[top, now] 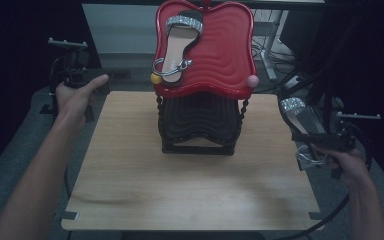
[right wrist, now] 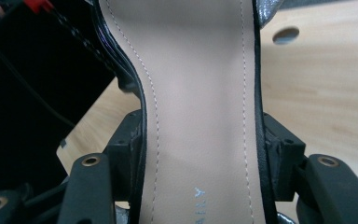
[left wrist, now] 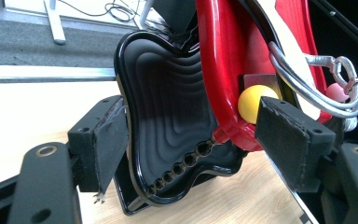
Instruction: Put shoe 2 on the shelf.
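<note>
right gripper (top: 314,142) of mine is clamped across the waist of a sandal (top: 298,116), toe strap pointing away from me, held off the table's (top: 190,190) right edge. left gripper (left wrist: 191,135) hangs wide apart and bare, off the far left corner. its mate, the other sandal (top: 180,42), lies on the red top tray (top: 230,55) of the stand; the free side of that tray is up and left of my right hand, the nearer one i judge.
</note>
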A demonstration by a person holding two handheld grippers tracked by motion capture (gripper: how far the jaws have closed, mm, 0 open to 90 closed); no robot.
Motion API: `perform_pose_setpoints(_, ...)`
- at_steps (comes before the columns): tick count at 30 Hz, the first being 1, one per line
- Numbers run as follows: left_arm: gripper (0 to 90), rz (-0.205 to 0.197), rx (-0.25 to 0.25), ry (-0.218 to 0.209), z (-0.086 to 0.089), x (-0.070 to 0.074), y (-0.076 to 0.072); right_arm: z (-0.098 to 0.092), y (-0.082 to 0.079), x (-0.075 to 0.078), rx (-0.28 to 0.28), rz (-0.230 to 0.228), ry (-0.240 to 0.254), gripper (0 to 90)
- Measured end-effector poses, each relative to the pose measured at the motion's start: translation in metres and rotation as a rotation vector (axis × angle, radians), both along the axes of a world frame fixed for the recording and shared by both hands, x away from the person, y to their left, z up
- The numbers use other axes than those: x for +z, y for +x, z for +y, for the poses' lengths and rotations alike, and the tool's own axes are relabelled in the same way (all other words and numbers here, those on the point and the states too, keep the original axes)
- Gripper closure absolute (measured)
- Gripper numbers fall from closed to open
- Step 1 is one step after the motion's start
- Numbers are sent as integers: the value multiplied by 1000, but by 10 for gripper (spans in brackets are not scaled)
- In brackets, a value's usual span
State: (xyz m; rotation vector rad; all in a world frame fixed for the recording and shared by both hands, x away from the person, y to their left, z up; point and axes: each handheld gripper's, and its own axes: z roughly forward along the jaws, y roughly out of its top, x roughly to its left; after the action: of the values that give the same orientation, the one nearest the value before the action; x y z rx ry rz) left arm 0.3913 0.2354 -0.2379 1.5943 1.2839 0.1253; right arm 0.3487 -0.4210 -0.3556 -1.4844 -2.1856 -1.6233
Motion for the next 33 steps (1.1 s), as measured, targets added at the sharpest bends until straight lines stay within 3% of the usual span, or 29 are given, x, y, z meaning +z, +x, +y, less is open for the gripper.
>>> perform_pose_setpoints(13,252,-1,-8,4,-1,2,1,12,43,67,-23,-46,26,427)
perform_pose_setpoints(17,252,-1,-6,2,1,3,1,20,53,94,-26,-75,37,427)
perform_pose_setpoints(25,252,-1,-12,-2,-2,4,0,56,68,144,-20,-109,37,427)
perform_pose_setpoints(33,252,-3,-16,-3,-1,6,1,102,87,176,-8,-116,4,427)
